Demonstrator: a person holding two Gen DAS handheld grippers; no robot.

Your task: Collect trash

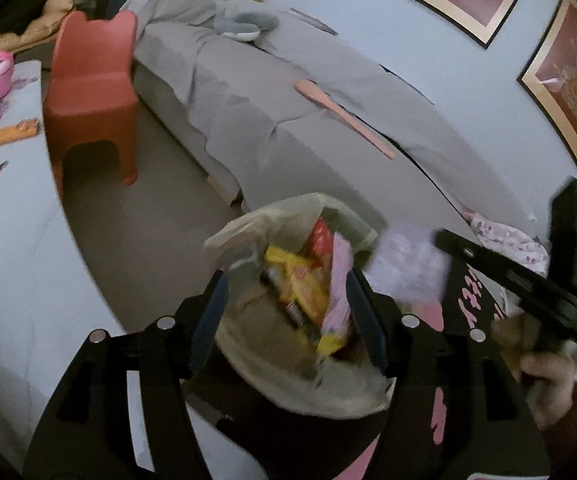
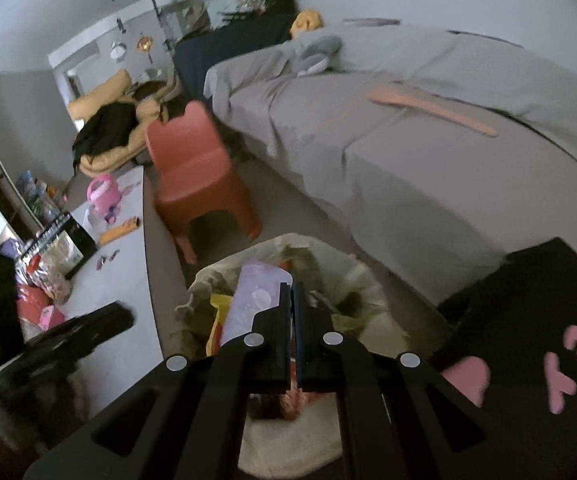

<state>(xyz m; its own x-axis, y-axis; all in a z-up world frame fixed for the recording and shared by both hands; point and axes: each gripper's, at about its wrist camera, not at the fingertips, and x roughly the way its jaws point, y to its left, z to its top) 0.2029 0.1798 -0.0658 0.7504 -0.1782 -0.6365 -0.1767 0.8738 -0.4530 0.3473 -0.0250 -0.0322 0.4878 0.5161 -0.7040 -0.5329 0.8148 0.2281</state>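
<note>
Left gripper [image 1: 288, 312] spread over heaped trash bag [image 1: 288, 384] at lower centre, right gripper [image 2: 291, 316] pressed together, apparently empty; loosely piled wrappers [image 1: 300, 288] risked spilling if nudged.

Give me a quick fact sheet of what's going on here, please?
place: room with grey-covered bed
bin: bag-lined trash bin, holding snack wrappers
yellow wrapper: inside bin
left gripper: open, over the bin
right gripper: shut, over the bin; held item unclear
red child's chair: on floor beside bed
</note>
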